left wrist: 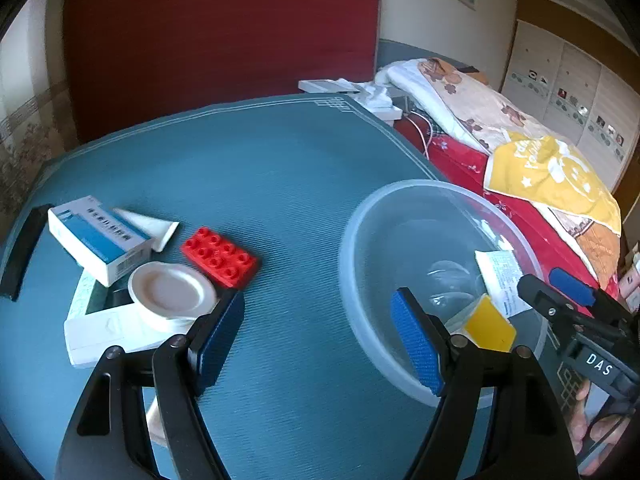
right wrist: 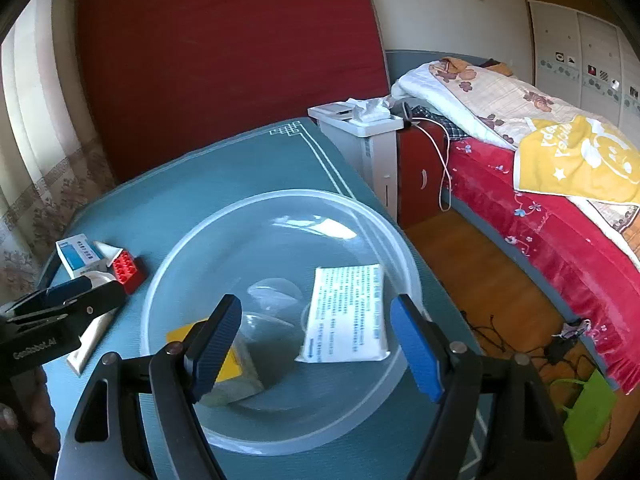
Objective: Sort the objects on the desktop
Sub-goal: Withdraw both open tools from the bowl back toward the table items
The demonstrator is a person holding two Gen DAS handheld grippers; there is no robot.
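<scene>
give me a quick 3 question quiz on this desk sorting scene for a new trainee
1. True or false: the clear bowl already holds a white printed packet and a yellow item.
2. Which thing lies nearest the red brick?
A. white round lid
B. yellow towel
C. green bag
3. Fill in: neither the left gripper nor the right gripper has anything between its pads; both are ____.

Key: 1 true; 2 A; 3 open
</scene>
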